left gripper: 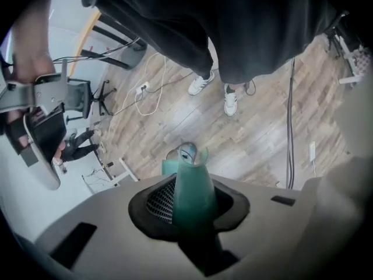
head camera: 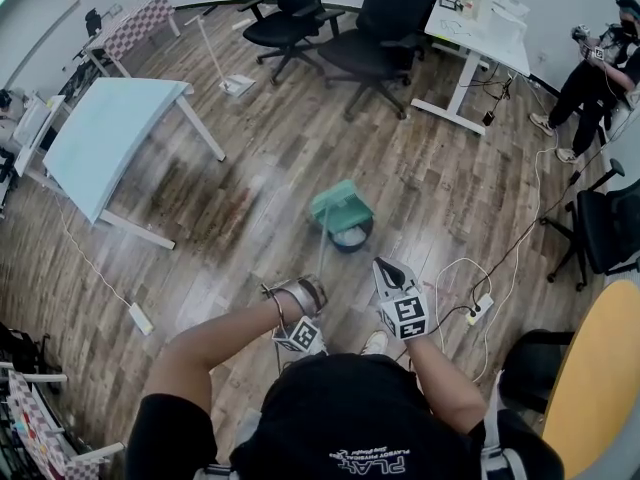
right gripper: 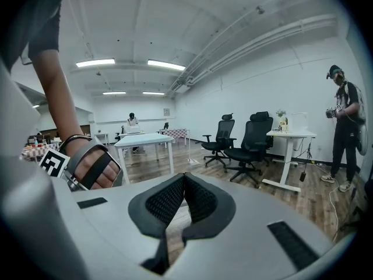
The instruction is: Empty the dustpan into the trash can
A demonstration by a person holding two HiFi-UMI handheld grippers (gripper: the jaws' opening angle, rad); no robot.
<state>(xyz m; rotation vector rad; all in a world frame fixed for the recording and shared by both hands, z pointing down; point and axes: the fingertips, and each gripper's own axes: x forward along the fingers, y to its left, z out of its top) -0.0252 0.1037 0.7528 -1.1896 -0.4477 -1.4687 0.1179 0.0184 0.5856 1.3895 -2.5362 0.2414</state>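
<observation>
Grippers nearest, 1 in each hand of a person standing on a wooden floor [head camera: 250, 168]. Left gripper [head camera: 310, 290] [left gripper: 192, 182] points steeply down, its 2 jaws clamped narrow on the green handle [left gripper: 194, 194] [head camera: 322, 253] of the dustpan [head camera: 342, 206]. Right gripper [head camera: 383, 268] [right gripper: 184, 179] is just beside it, aimed nearly level across the room; its pads [right gripper: 201, 200] meet at the tips, nothing between them.

Just ahead of both: the handle runs out to the green dustpan, tipped over the mouth of a small dark trash can [head camera: 352, 236] on the floor. The pan covers the can's upper left rim; contact cannot be judged.

To the right, a white cable and power strip [head camera: 481, 306] lie on the boards. To the left, a pale blue table [head camera: 105, 138].

Farther back: 2 black office chairs [head camera: 375, 38], a white desk [head camera: 480, 23], and at the far right another person [head camera: 598, 73] in dark clothes, standing.
</observation>
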